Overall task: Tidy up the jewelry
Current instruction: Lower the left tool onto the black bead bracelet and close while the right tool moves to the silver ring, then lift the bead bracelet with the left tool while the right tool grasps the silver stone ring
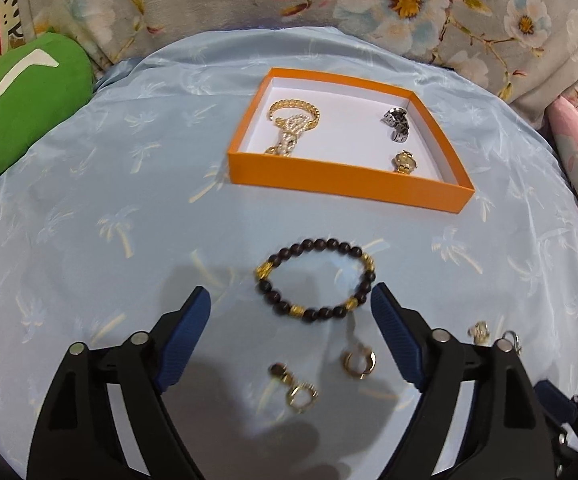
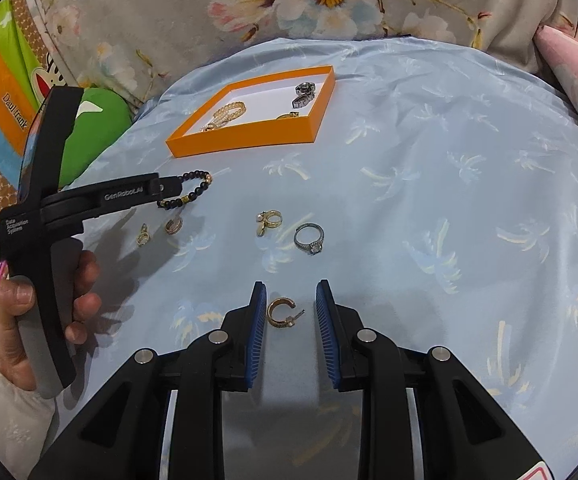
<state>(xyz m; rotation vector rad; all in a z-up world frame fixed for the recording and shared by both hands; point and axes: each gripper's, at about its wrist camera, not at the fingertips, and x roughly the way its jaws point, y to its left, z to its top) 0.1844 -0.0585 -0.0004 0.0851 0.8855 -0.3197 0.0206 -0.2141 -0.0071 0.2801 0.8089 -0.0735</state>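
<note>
A person's left gripper [image 1: 291, 300] hangs over a pale blue cloth [image 1: 89, 200] printed with palm trees, its blue-padded jaws spread wide and grasping nothing. Just ahead of the fingertips and between their lines lies a dark beaded bracelet [image 1: 315, 278] with gold beads, flat on the cloth; neither pad touches it. Nearer the gripper's body, between the fingers, sit two small gold earrings [image 1: 359, 364], one of them blurred. Farther ahead, beyond the bracelet, stands an orange box [image 1: 341, 184] with a white floor. It holds a gold chain bracelet [image 1: 293, 124] on the left, a silver watch [image 1: 397, 124] on the right, and a small gold piece [image 1: 405, 160] near its front wall.

The right gripper [image 2: 291, 306] is narrowly parted, with a gold hoop earring [image 2: 281, 312] lying on the cloth between its pads; a gap shows on both sides, so the earring is not clamped. Ahead of this gripper lie a silver ring [image 2: 309, 236] set with a stone and, just to its left, a gold clip-like piece [image 2: 269, 220]. Well to the left, the person's left hand [image 2: 45, 304] grips the handle of the other tool, whose tip reaches the beaded bracelet.

A green cushion [image 1: 21, 96] rests far to the left gripper's left, and floral fabric [image 1: 369, 0] lies beyond the box.
</note>
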